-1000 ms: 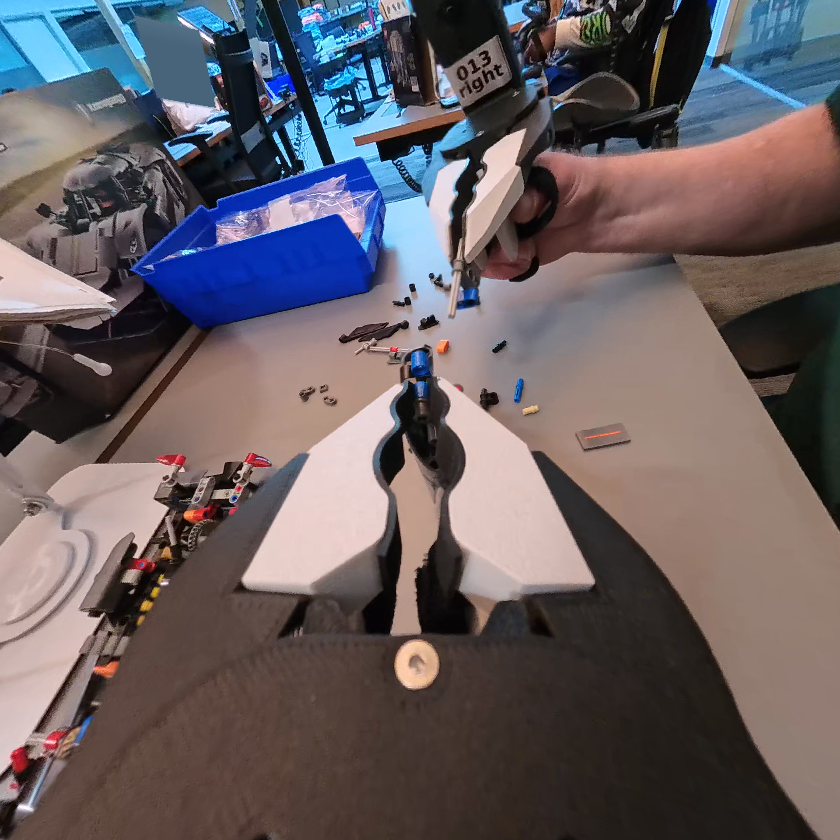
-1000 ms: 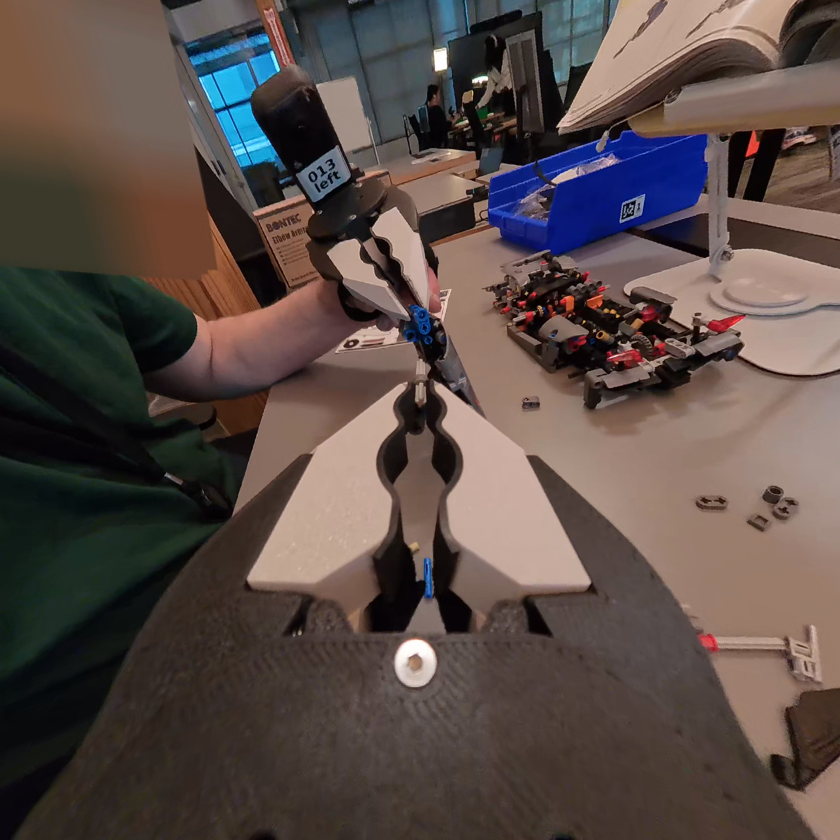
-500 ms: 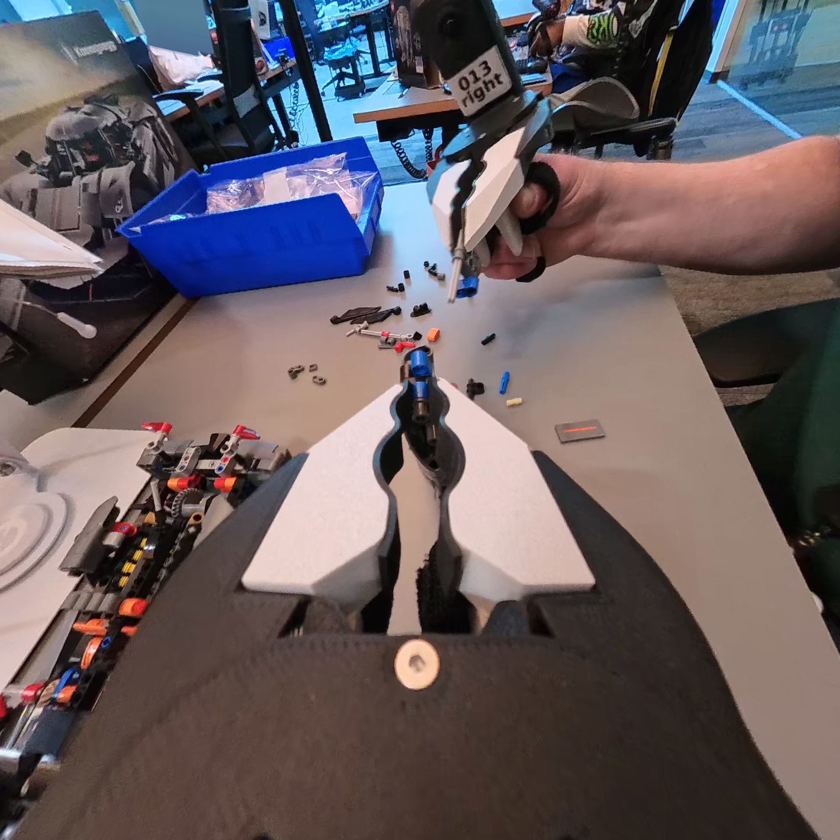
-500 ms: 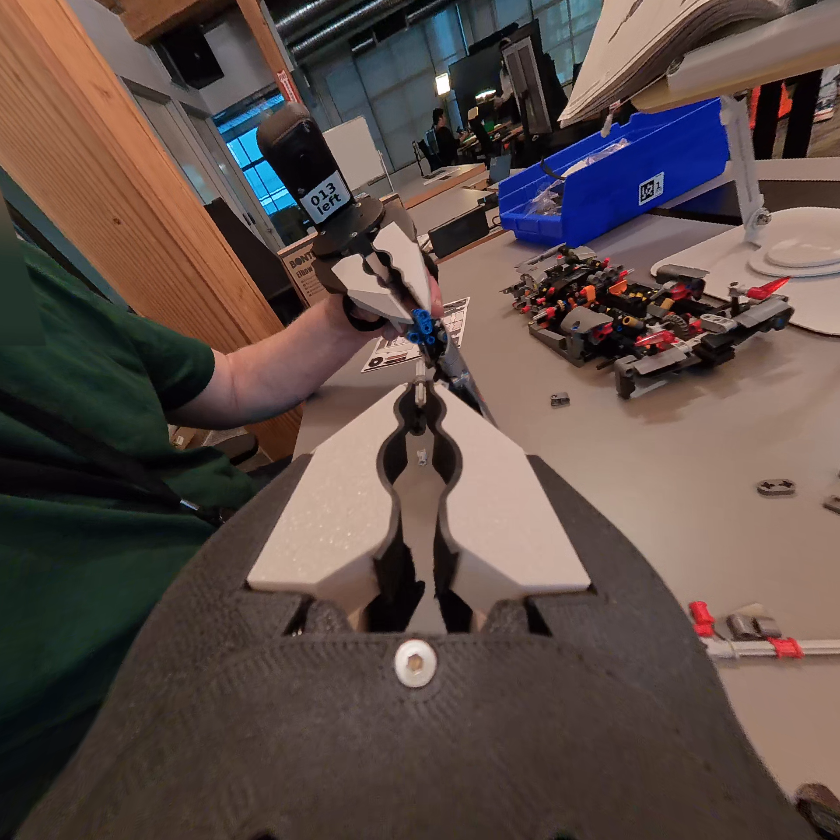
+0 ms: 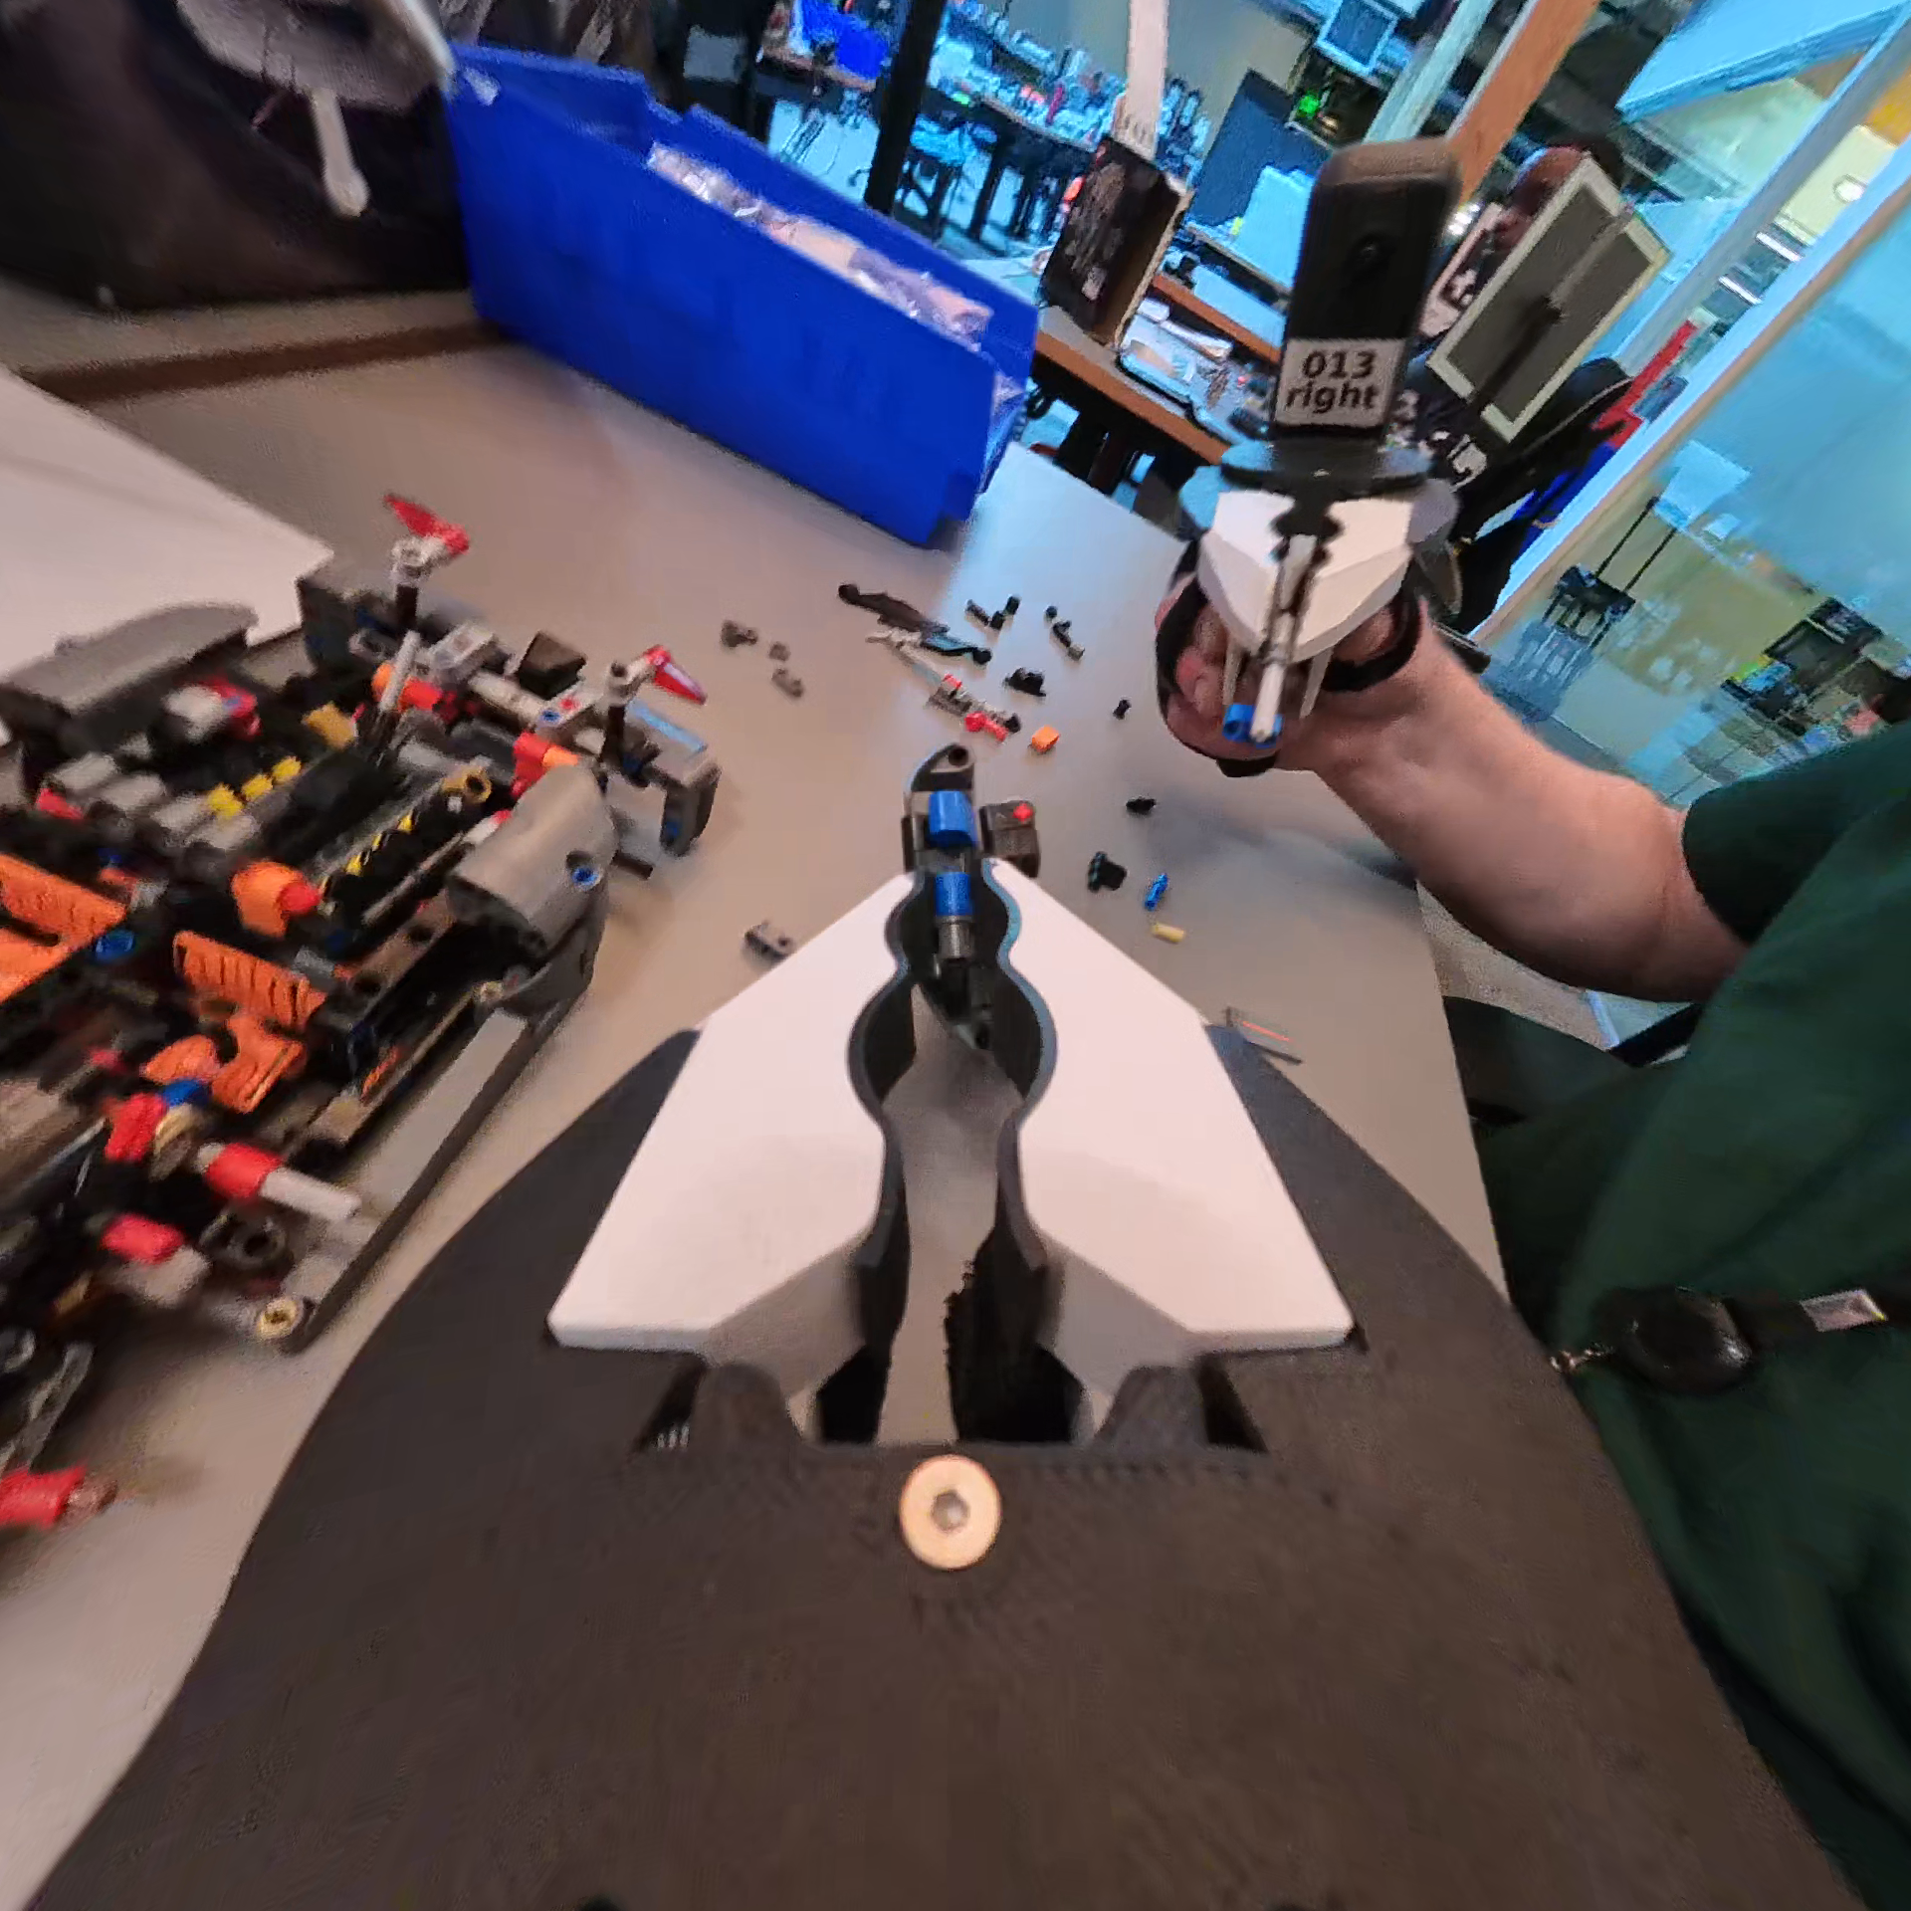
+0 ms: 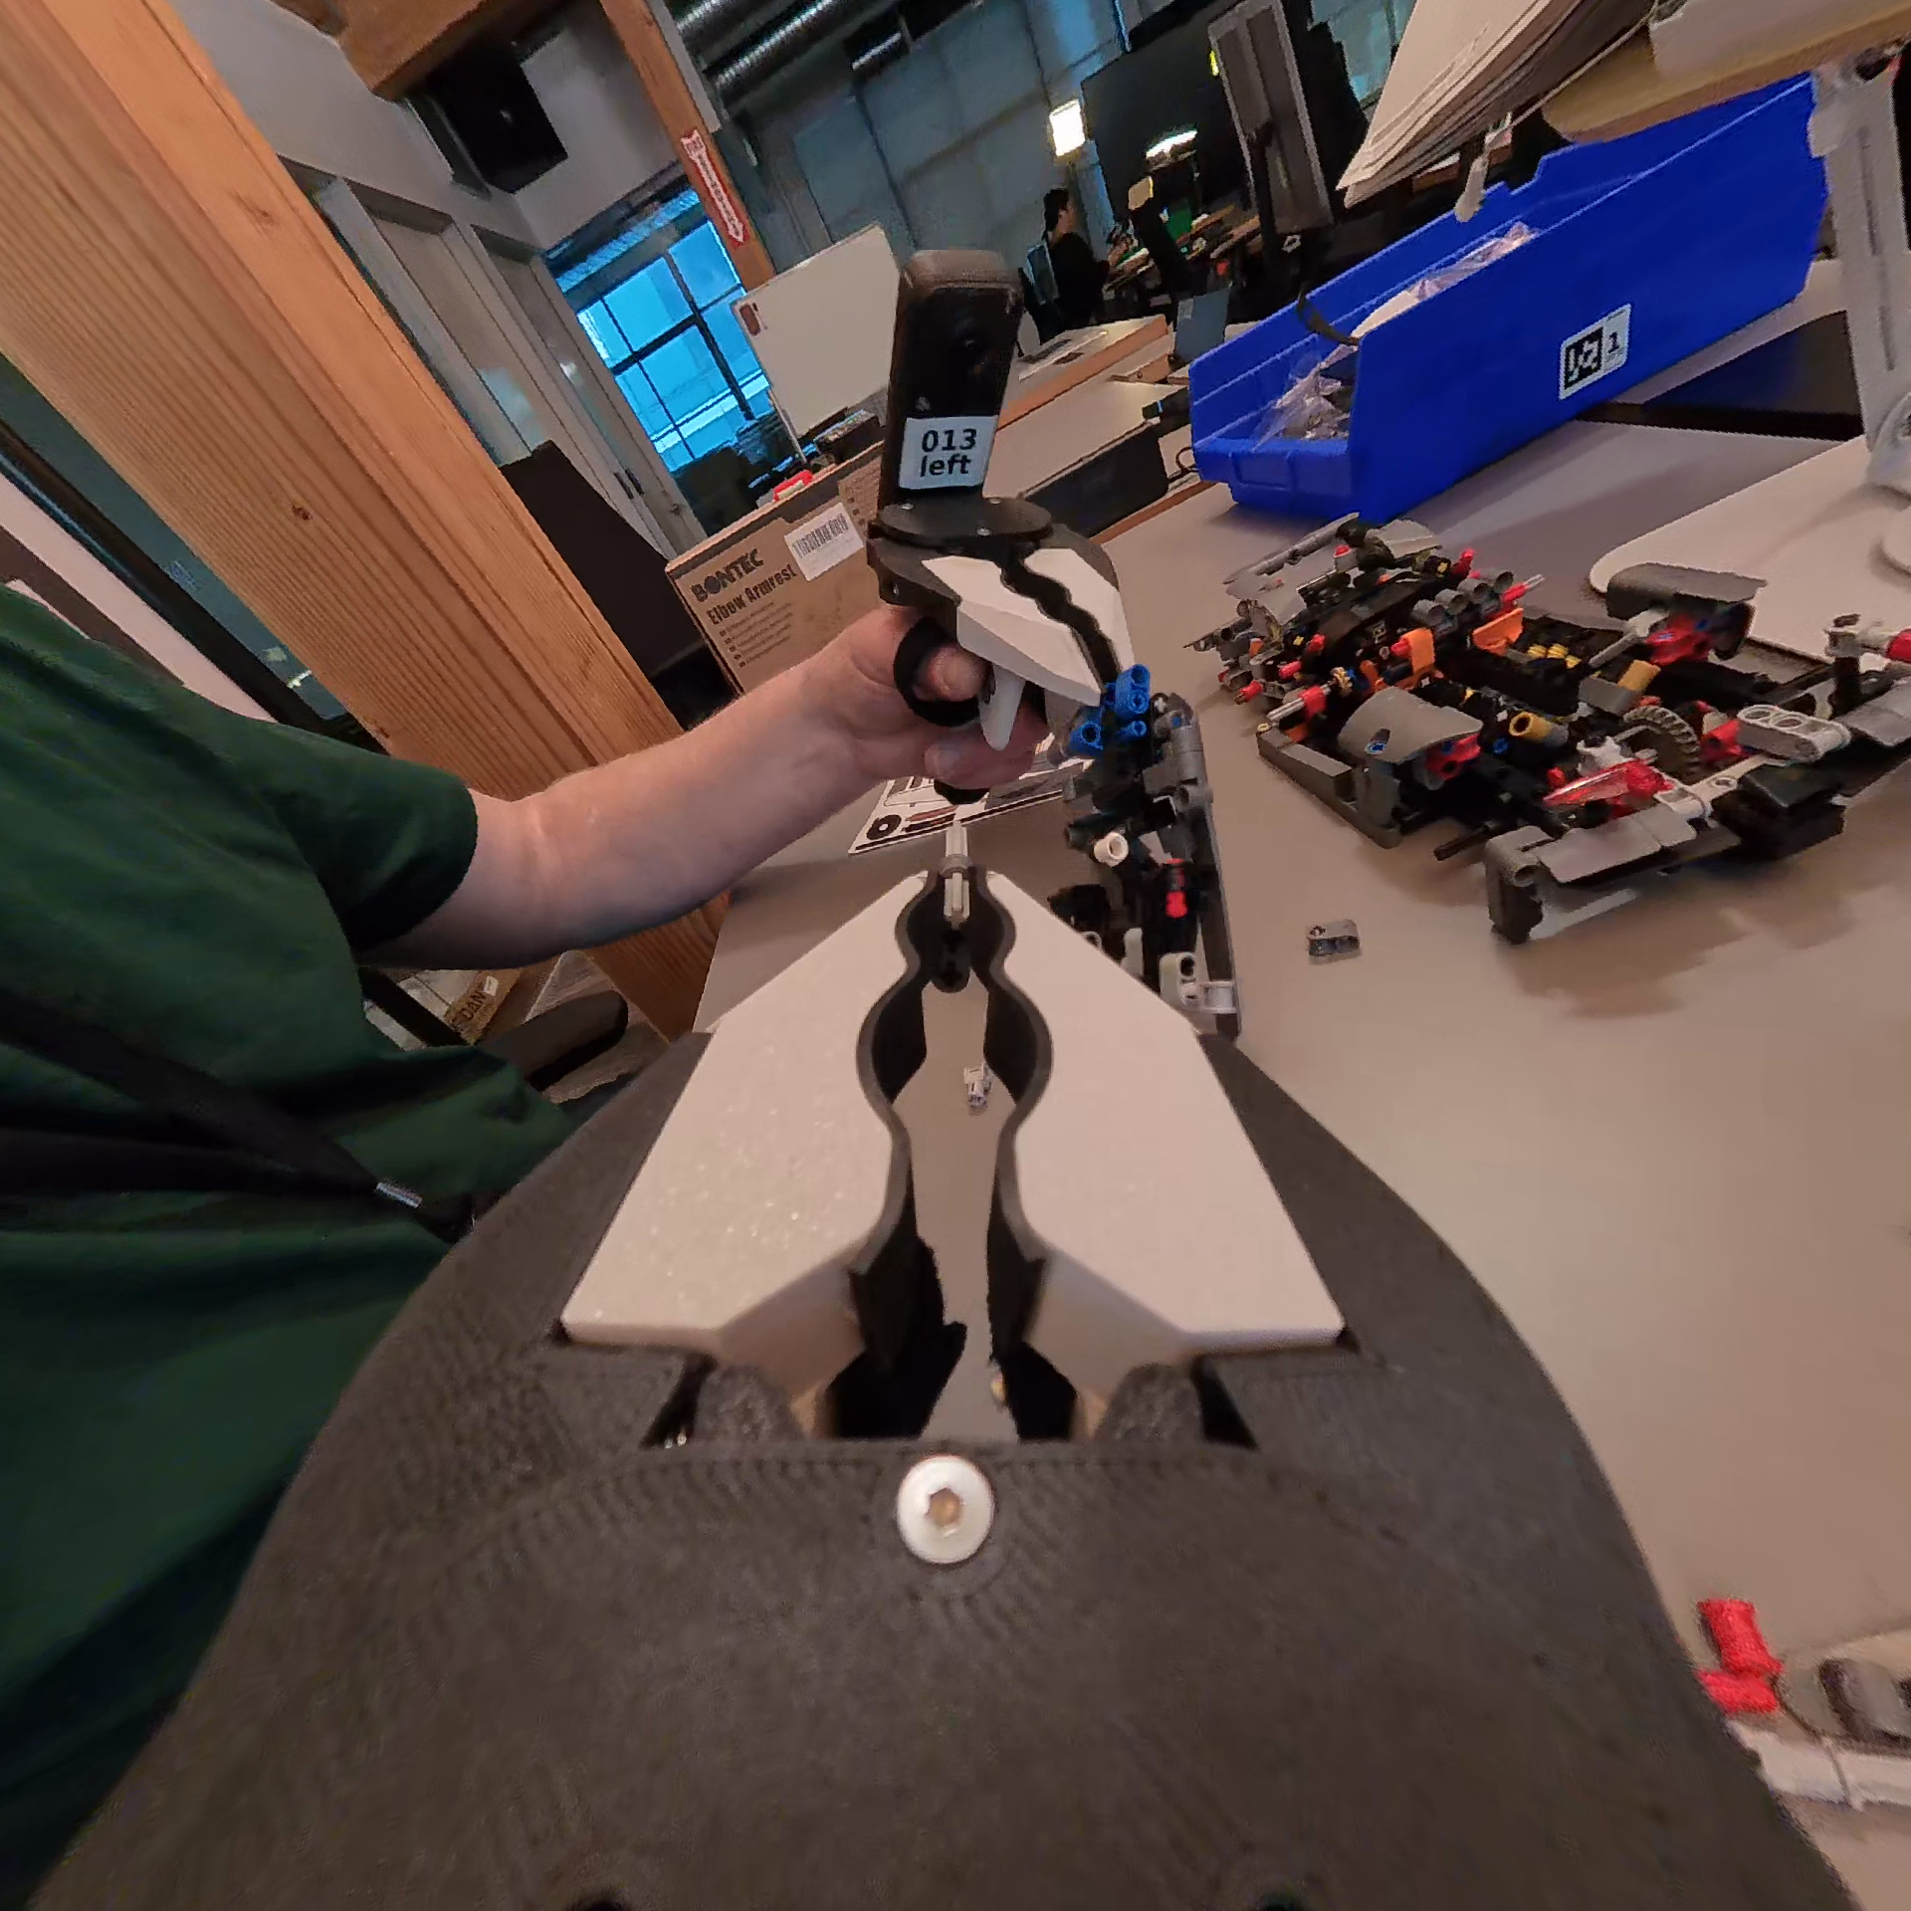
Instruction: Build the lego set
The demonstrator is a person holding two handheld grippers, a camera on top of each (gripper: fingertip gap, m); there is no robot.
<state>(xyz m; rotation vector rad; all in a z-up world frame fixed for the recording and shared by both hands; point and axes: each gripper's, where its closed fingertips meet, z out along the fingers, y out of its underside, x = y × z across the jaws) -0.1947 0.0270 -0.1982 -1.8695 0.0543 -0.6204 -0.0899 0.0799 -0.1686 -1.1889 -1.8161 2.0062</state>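
Pinching blue-black subassembly (image 5: 946, 863), left gripper (image 5: 949, 891); right gripper (image 6: 957, 891) clamps grey axle (image 6: 956, 867).

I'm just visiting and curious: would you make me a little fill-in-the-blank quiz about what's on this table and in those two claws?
1. The storage bin behind the loose pieces is ___ in colour.
2. The right gripper is shut on a thin ___ axle.
3. The person's shirt sleeve is dark ___.
4. The left gripper is ___ on a small subassembly.

Answers: blue; grey; green; shut

loose parts (image 5: 993, 672) between model (image 5: 310, 879), bin (image 5: 724, 300)
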